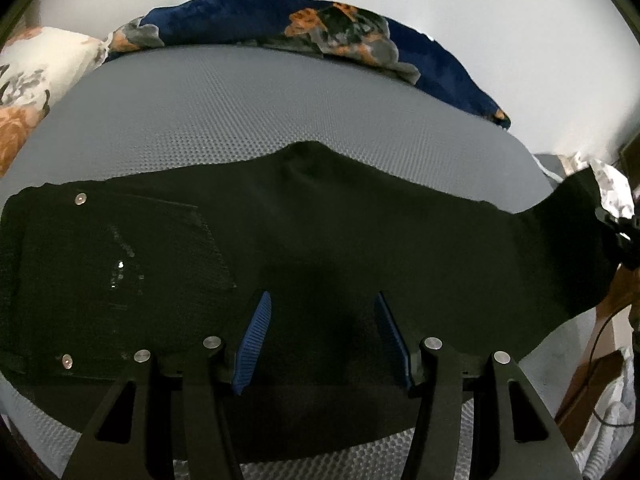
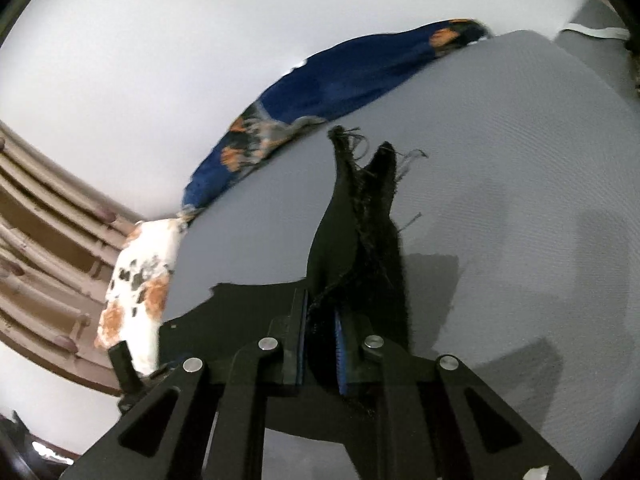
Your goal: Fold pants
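The black pants (image 1: 320, 240) lie lengthwise across the grey mattress (image 1: 240, 112), waistband end at 9 o'clock in the left wrist view, with metal rivets (image 1: 81, 199) and a pocket visible there. The leg end rises off the surface toward 3 o'clock. The left tool (image 1: 320, 328) sits above the middle of the garment with its blue-padded fingers (image 1: 256, 340) spread wide, nothing between them.

The right tool (image 2: 322, 332) is closed narrow on the frayed hem of the pants (image 2: 360, 232); the cloth stands up from between the fingers toward 12 o'clock, loose threads at its tip.

A navy floral blanket (image 1: 280, 20) lies along the far edge of the mattress at 12 o'clock. A white floral pillow (image 1: 36, 76) sits at 10 o'clock. In the right wrist view a wooden headboard (image 2: 44, 232) shows at 9 o'clock
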`<state>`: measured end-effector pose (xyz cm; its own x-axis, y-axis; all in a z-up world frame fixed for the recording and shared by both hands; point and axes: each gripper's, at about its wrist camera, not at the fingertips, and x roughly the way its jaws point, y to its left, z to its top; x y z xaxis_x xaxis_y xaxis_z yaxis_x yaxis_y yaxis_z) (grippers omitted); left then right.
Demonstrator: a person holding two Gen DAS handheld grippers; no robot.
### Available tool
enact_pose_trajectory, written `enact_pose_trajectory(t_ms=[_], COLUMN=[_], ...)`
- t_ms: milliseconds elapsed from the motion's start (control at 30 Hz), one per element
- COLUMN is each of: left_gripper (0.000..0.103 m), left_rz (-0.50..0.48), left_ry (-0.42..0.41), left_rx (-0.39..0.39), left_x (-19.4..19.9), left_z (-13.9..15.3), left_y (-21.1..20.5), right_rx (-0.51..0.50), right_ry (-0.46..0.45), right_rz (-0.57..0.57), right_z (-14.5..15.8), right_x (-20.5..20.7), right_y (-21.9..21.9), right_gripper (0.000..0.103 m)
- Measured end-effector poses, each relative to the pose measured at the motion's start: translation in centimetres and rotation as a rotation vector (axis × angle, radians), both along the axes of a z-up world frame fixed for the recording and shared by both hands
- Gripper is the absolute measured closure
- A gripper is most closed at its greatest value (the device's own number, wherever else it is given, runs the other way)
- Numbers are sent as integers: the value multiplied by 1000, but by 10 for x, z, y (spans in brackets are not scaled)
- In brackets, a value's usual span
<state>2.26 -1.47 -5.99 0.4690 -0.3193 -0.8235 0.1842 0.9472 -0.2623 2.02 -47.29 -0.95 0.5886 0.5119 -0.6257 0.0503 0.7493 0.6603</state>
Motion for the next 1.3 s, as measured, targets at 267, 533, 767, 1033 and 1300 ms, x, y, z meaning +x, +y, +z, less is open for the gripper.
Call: enact_pose_trajectory(t_ms=[267,533,767,1033,1300], left_gripper=[48,48,48,48,48], left_rz=[9,42,73,75,-5], left_ry=[-34,-72,-89,-65,68], left_rx=[-32,-59,-93,-139,-322], left_x=[-7,-6,-8,-6,-1], left_z=[15,33,38,32,7], left_y=[29,68,93,101,87], right_rx=[9,-20,-108,-106,-83], right_ry=[14,84,166,168,98], right_rz=[118,302,408,506,321], right_z=[9,-25,-68,-66,-28], right_x=[38,68,76,76,62], right_y=[95,208,286,333,261], right_gripper=[92,92,93,90,69])
